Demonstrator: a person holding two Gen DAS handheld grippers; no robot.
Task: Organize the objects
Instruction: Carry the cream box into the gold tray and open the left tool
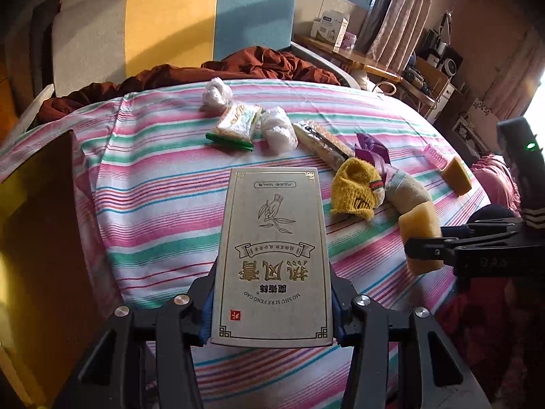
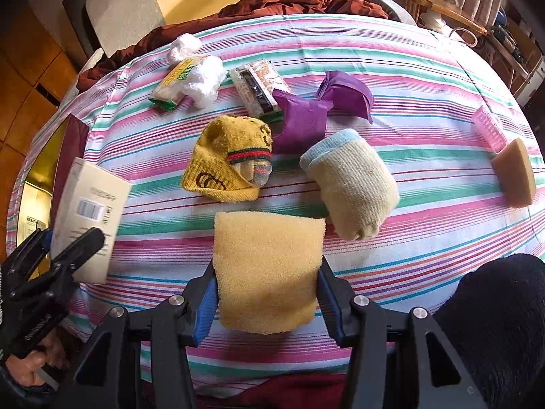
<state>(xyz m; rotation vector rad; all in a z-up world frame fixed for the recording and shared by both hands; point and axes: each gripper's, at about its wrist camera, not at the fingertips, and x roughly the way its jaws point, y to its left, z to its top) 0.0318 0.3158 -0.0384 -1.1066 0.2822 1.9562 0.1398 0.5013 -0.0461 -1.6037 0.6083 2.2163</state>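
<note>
My left gripper (image 1: pixel 272 306) is clamped across the lower end of the flat box (image 1: pixel 272 255), which sticks out toward twelve o'clock over the striped cloth (image 1: pixel 153 204), and my right gripper (image 2: pixel 269 293) pinches the yellow sponge (image 2: pixel 269 272) by its sides. To do this well I'd keep both squeezes even and carry each thing level. I'd set the sponge beside the other sponge (image 2: pixel 514 173) at two o'clock, clear of the socks (image 2: pixel 231 163)
</note>
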